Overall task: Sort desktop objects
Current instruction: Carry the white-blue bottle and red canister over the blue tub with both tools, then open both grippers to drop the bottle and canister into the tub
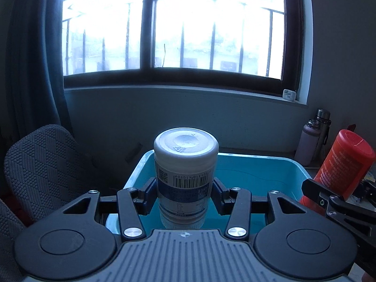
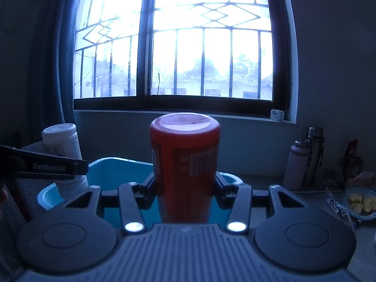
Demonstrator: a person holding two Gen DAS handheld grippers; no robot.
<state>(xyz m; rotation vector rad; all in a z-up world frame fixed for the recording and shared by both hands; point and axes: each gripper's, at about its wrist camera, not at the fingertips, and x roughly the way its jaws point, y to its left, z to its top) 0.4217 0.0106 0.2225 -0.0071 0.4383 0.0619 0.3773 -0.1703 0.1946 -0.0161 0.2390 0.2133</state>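
My left gripper (image 1: 185, 195) is shut on a white bottle (image 1: 185, 164) with a blue label and barcode, held upright above the teal bin (image 1: 270, 171). My right gripper (image 2: 185, 188) is shut on a red bottle (image 2: 185, 155) with a barcode, also upright above the same bin (image 2: 112, 174). In the left wrist view the red bottle (image 1: 340, 164) and one of the right gripper's fingers (image 1: 329, 199) show at the right edge. In the right wrist view the white bottle (image 2: 63, 145) and one of the left gripper's fingers (image 2: 47, 164) show at the left.
A grey padded chair (image 1: 47, 169) stands left of the bin. Two flasks (image 2: 305, 159) stand by the wall on the right, with a small bowl of fruit pieces (image 2: 359, 202) near them. A window and sill fill the background, with a curtain (image 1: 35, 58) at left.
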